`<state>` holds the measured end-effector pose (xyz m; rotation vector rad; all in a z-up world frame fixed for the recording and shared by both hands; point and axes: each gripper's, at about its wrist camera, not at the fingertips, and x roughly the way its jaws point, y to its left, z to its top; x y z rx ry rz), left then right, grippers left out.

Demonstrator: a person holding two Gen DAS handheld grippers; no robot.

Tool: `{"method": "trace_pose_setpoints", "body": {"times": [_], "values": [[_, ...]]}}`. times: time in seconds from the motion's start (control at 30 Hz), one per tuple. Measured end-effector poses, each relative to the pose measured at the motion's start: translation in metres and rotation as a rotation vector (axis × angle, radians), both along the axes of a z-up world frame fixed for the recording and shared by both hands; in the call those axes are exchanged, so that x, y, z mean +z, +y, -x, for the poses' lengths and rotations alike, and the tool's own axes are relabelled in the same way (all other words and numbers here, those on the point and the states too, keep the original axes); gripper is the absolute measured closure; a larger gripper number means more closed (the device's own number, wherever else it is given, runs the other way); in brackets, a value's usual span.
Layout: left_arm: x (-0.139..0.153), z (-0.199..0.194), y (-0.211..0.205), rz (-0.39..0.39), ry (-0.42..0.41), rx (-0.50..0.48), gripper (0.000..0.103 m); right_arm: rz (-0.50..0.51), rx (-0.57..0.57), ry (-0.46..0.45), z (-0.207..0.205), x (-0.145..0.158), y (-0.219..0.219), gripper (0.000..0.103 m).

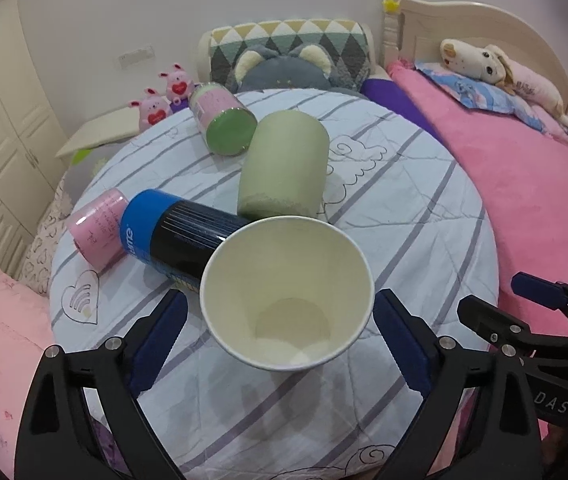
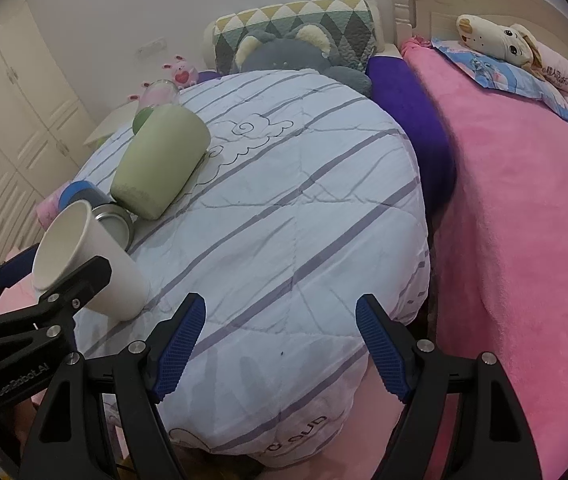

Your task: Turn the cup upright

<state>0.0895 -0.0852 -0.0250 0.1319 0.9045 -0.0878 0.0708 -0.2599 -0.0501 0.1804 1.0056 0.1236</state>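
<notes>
A white paper cup (image 1: 287,296) stands tilted on the striped quilt, mouth up and toward me, its base on the fabric. My left gripper (image 1: 280,320) is open with a blue pad on each side of the cup, a small gap to each wall. In the right wrist view the same cup (image 2: 84,260) leans at the left with the left gripper's finger (image 2: 72,280) across it. My right gripper (image 2: 280,340) is open and empty over the quilt, to the right of the cup.
A green cup (image 1: 284,168) lies on its side behind the white cup. A blue and black can (image 1: 172,232), a pink can (image 1: 98,228) and a pink can with a green end (image 1: 224,120) lie around it. A pink blanket (image 1: 523,184) is at the right.
</notes>
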Motion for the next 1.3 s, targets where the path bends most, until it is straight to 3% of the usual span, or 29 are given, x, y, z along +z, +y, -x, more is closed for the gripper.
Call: {"method": "trace_pose_setpoints", "body": {"times": [0.77,1.3], "values": [[0.009,0.025,0.010,0.044,-0.045,-0.025,0.007,0.049,-0.030,-0.024,0.028,0.015,0.008,0.024],[0.017,0.067,0.044,0.066,-0.119,-0.042,0.004,0.129,-0.080,-0.083,0.068,0.024,0.039,0.024]]}}
